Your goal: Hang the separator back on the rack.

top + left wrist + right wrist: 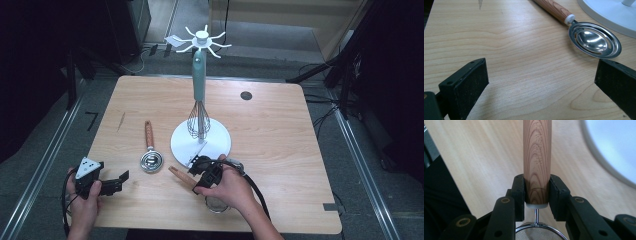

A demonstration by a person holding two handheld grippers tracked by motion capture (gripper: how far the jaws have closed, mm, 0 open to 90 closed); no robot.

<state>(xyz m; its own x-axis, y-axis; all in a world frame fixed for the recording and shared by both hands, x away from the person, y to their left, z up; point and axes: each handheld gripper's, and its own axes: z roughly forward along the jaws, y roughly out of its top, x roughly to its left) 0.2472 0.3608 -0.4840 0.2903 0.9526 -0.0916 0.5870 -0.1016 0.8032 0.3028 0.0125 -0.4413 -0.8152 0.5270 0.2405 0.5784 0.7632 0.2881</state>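
My right gripper (201, 169) (537, 191) is shut on the lower end of a small strainer's wooden handle (537, 152), just above its metal neck and mesh bowl (537, 233). From above, the handle (180, 176) points left and away from the hand, and the mesh bowl (216, 204) peeks out under the wrist. My left gripper (116, 182) (541, 75) rests open at the front left with bare tabletop between its jaws. A slotted steel spoon with a wooden handle (150, 156) (594, 40) lies just beyond it.
A white utensil stand (201, 141) with a teal post and hook arms on top stands mid-table, with a whisk (198, 120) hanging on it. Its round base (614, 12) (616, 147) lies close to both grippers. A dark round grommet (245, 95) is set into the table's far side.
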